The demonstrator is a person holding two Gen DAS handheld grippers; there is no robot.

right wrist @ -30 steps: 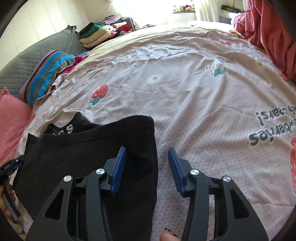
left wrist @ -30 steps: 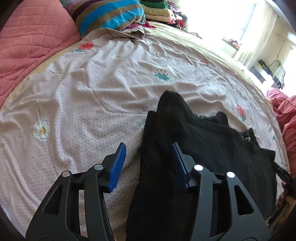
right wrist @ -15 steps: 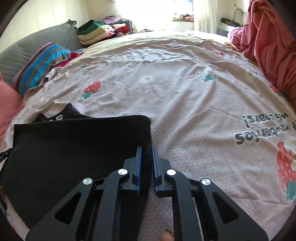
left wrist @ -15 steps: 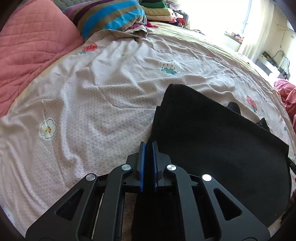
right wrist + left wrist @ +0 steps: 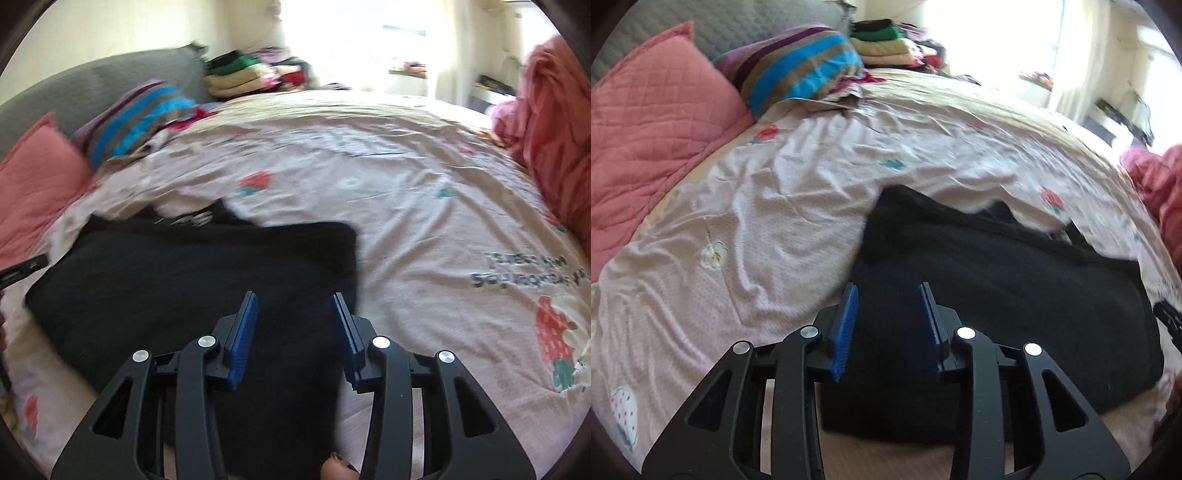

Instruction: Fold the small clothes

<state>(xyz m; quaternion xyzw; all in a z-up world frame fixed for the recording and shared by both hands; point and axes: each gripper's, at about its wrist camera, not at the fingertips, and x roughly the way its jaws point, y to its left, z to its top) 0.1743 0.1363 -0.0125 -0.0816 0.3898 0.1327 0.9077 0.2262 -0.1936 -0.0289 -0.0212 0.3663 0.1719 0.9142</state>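
A black garment (image 5: 997,295) lies folded into a flat rectangle on the strawberry-print bedsheet (image 5: 768,221). My left gripper (image 5: 888,288) hovers over its left near corner. Its jaws are opening, the blue pads are apart, and the cloth lies below them, not pinched. In the right wrist view the same garment (image 5: 192,280) shows white lettering at its far edge. My right gripper (image 5: 293,297) hangs over its right near corner, jaws also opening and pads clear of the cloth. The other gripper's black tip (image 5: 26,269) shows at the left edge.
A pink quilted pillow (image 5: 646,140) and a striped pillow (image 5: 798,74) lie at the head of the bed. Folded clothes (image 5: 882,44) are stacked behind them. A pink blanket (image 5: 554,129) is heaped on the right. A fingertip (image 5: 336,469) shows at the bottom edge.
Both grippers went from open to shut on the garment's near edge, then opened and released it. The garment now lies flat and folded; both grippers have drawn back and risen.
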